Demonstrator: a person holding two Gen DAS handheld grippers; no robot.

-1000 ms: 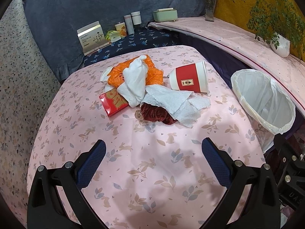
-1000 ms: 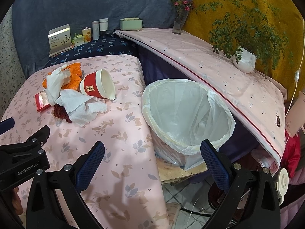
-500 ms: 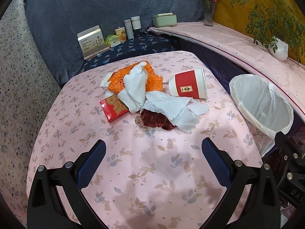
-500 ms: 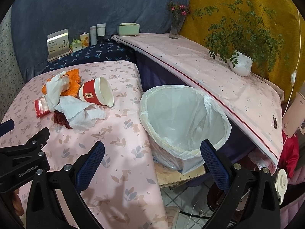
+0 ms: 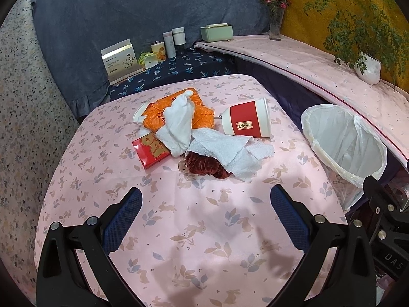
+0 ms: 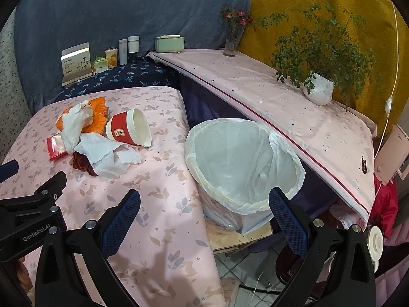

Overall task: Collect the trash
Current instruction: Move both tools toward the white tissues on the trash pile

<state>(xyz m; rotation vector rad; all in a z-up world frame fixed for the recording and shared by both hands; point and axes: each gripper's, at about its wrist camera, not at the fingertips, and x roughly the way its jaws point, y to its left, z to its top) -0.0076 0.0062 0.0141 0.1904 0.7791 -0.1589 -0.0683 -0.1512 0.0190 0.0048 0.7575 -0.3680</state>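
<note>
- Nothing collected so far, by the look of it: white-lined bin (image 6: 242, 168) beside the table's right edge, liner apparently bare inside
- Whole pile of trash lying together toward the far middle of the pink rabbit-print tablecloth (image 5: 194, 230), well apart from both grippers
- Red-and-white paper cup (image 5: 246, 121) tipped on its side, mouth toward the bin, touching the crumpled white paper towel (image 5: 230, 153)
- Orange plastic wrapper (image 5: 179, 112) at the back with a white rag (image 5: 179, 125) draped over it
- Flat red packet (image 5: 150, 149) at the pile's left, partly under the rag
- Dark red scrunched item (image 5: 207, 165) tucked under the towel's near edge
- Left gripper (image 5: 204, 211) spread wide and holding nothing, aimed at the pile from the near side
- Right gripper (image 6: 204, 209) likewise wide apart and unloaded, hovering over the table corner and bin rim
- All six pieces left to lift and drop; cup likely the easiest first pick, being nearest the bin
- Shelf items, flower vase and potted plant behind apparently not part of the job
</note>
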